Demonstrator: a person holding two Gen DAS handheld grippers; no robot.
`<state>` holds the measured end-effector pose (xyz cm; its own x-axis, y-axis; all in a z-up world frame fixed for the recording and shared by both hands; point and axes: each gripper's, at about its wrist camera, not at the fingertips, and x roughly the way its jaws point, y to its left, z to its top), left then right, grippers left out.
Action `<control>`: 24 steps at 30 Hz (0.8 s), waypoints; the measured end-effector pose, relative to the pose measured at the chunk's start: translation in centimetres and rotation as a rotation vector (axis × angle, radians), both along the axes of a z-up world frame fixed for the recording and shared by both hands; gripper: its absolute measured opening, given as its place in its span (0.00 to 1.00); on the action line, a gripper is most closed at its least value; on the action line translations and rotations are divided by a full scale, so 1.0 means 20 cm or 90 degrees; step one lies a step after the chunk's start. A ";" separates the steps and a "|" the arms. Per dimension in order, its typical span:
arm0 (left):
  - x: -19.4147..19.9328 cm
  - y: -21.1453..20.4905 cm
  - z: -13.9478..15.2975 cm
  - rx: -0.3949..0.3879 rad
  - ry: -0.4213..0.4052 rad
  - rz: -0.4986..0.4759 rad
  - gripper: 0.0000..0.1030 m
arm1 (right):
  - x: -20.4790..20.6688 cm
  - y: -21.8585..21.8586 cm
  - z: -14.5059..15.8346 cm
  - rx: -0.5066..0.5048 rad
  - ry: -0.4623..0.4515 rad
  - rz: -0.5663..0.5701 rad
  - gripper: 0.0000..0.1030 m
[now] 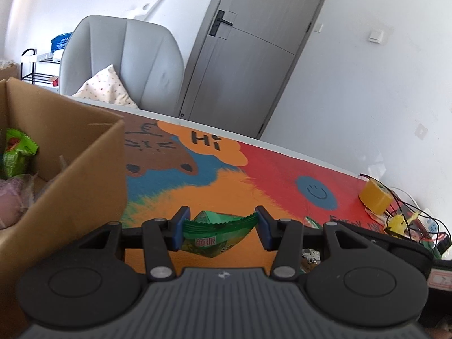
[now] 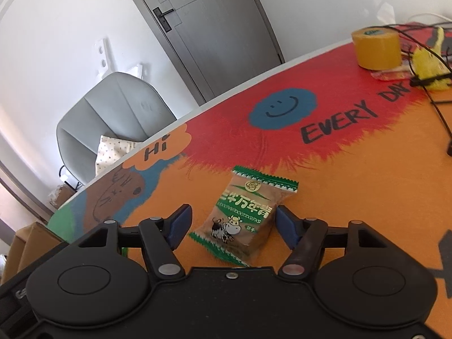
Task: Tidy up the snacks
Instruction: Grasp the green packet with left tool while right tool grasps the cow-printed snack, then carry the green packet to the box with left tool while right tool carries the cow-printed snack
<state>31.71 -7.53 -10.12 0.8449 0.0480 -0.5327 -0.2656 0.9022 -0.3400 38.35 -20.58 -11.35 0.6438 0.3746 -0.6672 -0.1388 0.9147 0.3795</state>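
Left gripper (image 1: 221,227) is clamped on a green snack packet (image 1: 216,234) beside the cardboard box (image 1: 67,169). Right gripper (image 2: 234,226) sits spread wide around a brown cow-print snack packet (image 2: 243,214) on the mat (image 2: 353,175).

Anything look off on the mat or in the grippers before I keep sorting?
Nothing spilled or damaged. The green snack packet is bent into a sagging V between the left gripper pads, pinched by its ends. The cow-print packet lies skewed between the open right gripper fingers. Loose black wires cross the mat's far corner.
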 end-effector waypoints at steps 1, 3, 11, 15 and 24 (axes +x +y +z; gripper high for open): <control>0.00 0.01 0.00 -0.002 0.001 0.001 0.47 | 0.01 0.01 0.00 -0.006 -0.003 0.000 0.65; -0.01 0.02 0.00 -0.007 0.001 0.005 0.47 | 0.03 0.04 0.00 -0.021 -0.008 -0.003 0.65; 0.01 0.03 -0.02 -0.014 0.001 0.006 0.47 | 0.02 0.16 -0.01 -0.113 -0.031 0.014 0.63; 0.00 0.03 -0.02 -0.019 0.002 0.008 0.47 | 0.00 0.14 0.00 -0.133 -0.033 0.015 0.48; -0.06 0.03 0.01 -0.025 -0.001 0.001 0.47 | -0.11 0.08 0.02 -0.135 -0.024 0.012 0.47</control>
